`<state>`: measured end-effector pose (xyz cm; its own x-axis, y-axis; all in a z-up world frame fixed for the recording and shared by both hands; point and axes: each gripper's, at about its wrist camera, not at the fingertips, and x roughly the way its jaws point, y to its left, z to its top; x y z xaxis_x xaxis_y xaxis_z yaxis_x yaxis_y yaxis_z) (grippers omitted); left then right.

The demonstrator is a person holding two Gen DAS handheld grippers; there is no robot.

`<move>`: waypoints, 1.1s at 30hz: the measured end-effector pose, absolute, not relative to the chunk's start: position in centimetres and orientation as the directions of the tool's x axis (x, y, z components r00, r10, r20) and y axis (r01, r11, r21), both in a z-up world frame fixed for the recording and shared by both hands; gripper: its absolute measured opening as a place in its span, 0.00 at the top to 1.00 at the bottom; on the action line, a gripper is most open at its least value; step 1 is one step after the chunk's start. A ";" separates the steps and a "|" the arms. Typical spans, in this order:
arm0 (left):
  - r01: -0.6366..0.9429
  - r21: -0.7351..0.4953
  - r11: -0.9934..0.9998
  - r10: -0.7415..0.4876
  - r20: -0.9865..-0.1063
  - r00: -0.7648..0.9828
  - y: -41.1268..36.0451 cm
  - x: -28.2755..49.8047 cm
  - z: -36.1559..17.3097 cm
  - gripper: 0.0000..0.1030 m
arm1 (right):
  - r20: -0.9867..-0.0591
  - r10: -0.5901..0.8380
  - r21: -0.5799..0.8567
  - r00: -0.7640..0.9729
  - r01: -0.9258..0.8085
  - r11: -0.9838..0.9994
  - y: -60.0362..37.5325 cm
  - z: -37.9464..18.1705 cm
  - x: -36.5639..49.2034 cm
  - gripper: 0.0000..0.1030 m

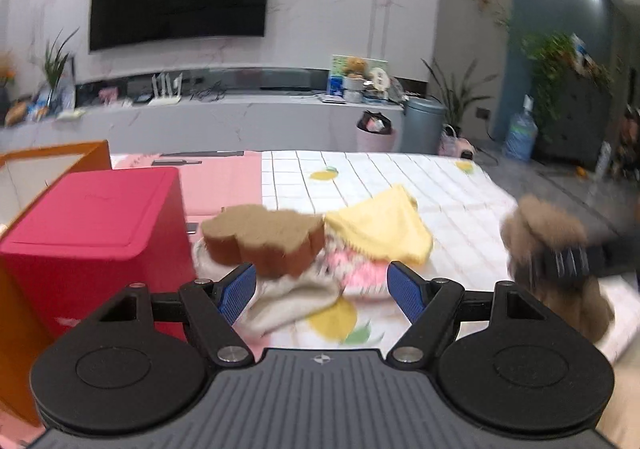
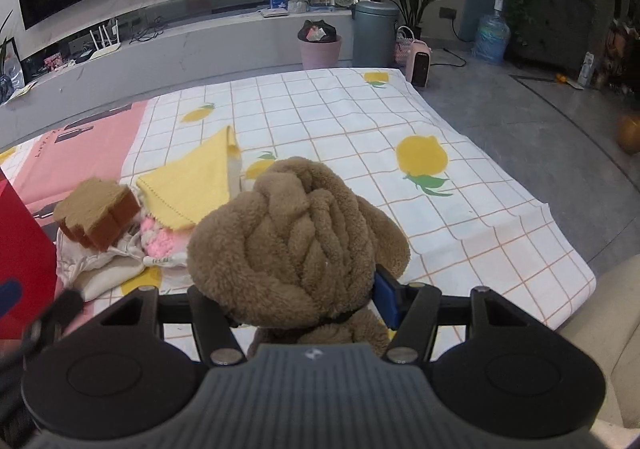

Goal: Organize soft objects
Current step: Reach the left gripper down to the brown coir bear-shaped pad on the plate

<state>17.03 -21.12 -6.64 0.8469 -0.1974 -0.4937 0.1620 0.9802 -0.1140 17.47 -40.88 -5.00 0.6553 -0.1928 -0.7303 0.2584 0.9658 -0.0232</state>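
My right gripper [image 2: 306, 297] is shut on a brown plush knot toy [image 2: 296, 245], held above the checked tablecloth [image 2: 460, 209]; the toy hides the left pad. The left wrist view shows that toy [image 1: 548, 241] at the right, clamped by the other gripper [image 1: 568, 263]. My left gripper [image 1: 322, 291] is open and holds nothing, hovering over a pile of soft things: a brown flower-shaped sponge [image 1: 262, 239], a yellow cloth [image 1: 384, 227], a pink fluffy piece [image 1: 356, 269] and a cream cloth [image 1: 292, 303]. The same pile lies left of the plush toy in the right wrist view, sponge [image 2: 96, 215] and yellow cloth [image 2: 196, 185] on top.
A red box [image 1: 92, 245] stands at the left of the table, an orange box [image 1: 56, 161] behind it. A pink mat [image 2: 84, 149] covers the table's left part. Past the table are a TV bench, bins [image 2: 320, 49] and a small heater [image 2: 418, 65] on the floor.
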 end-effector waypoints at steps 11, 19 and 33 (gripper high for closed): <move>-0.041 -0.227 0.973 -0.112 -0.620 0.777 -23.0 27.2 -3.4 0.15 | -0.737 -0.185 -0.036 0.650 0.235 0.971 -40.8 -5.4 17.4 0.42; -0.184 -0.152 0.971 0.008 -0.751 0.660 -23.4 33.4 -2.3 0.15 | -0.716 -0.158 -0.006 0.680 0.221 0.975 -41.1 -4.9 16.8 0.42; -0.553 -0.179 0.814 -0.101 -0.981 0.168 -20.0 39.8 -8.1 0.13 | -0.721 -0.158 -0.007 0.674 0.221 0.975 -41.2 -5.1 16.6 0.42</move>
<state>39.84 -20.05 -8.09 0.1682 -0.1013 -0.9805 -0.5532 0.8136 -0.1789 16.62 -41.23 -5.07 0.6742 -0.1580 -0.7214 0.2206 0.9753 -0.0075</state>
